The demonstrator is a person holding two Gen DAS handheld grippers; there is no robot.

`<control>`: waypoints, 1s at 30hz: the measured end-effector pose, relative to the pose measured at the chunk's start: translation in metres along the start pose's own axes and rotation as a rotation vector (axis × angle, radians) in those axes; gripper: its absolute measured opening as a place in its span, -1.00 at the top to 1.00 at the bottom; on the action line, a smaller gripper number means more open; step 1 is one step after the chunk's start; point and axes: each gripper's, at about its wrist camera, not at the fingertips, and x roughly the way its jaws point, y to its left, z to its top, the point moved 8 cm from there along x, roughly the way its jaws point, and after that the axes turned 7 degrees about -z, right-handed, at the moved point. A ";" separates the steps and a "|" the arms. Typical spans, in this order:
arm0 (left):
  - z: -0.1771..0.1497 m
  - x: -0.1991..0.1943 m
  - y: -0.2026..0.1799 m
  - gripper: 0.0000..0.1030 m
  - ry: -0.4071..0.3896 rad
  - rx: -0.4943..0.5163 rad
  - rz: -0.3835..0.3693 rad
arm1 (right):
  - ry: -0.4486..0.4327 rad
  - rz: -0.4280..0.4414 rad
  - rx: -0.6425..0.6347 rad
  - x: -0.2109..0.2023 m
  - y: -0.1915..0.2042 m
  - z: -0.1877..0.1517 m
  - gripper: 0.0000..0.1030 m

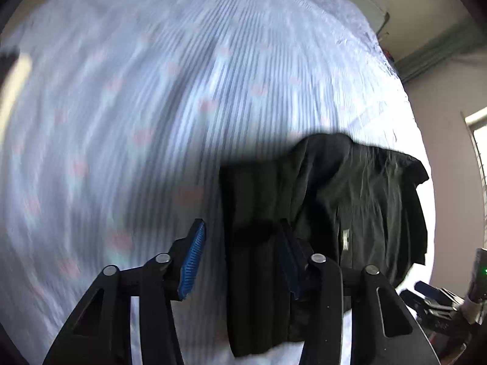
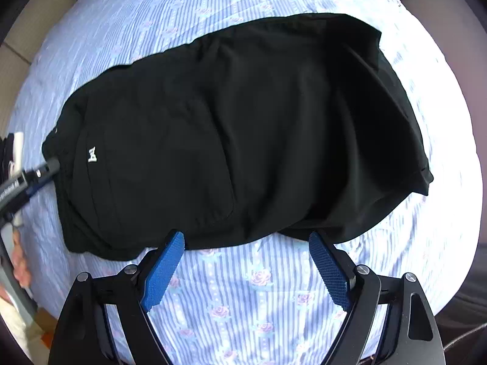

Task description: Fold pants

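Pants (image 2: 243, 127), black, lie folded on the blue striped floral bedsheet (image 2: 243, 298); a small white logo (image 2: 92, 154) near one end is illegible. Left gripper (image 1: 240, 255) stands open with the pants edge between its pads. Right gripper (image 2: 246, 270) gapes empty just beside the near edge.

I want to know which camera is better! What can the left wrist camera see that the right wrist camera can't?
Only the left wrist view shows the room's wall and window, and the left gripper with its jaws open around an edge of the pants.

Only the right wrist view shows the pants laid out whole, and the right gripper open just short of them.

Both show the black pants, their small white logo, and the blue striped flowery bedsheet.
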 end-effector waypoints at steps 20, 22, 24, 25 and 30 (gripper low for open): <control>-0.040 -0.057 -0.062 -0.25 -0.047 0.137 0.090 | -0.179 0.034 0.082 -0.036 -0.065 -0.011 -0.65; -0.074 -0.049 -0.091 -0.24 0.007 0.186 0.044 | -0.182 0.043 0.112 -0.036 -0.090 -0.025 -0.65; -0.097 -0.038 -0.124 -0.23 0.017 0.277 0.010 | -0.174 0.066 0.144 -0.031 -0.118 -0.040 -0.65; -0.109 -0.030 -0.146 -0.23 0.024 0.354 0.003 | -0.170 0.079 0.152 -0.030 -0.128 -0.046 -0.65; -0.147 0.005 -0.230 -0.19 0.066 0.645 -0.080 | -0.153 0.110 0.184 -0.016 -0.175 -0.074 -0.59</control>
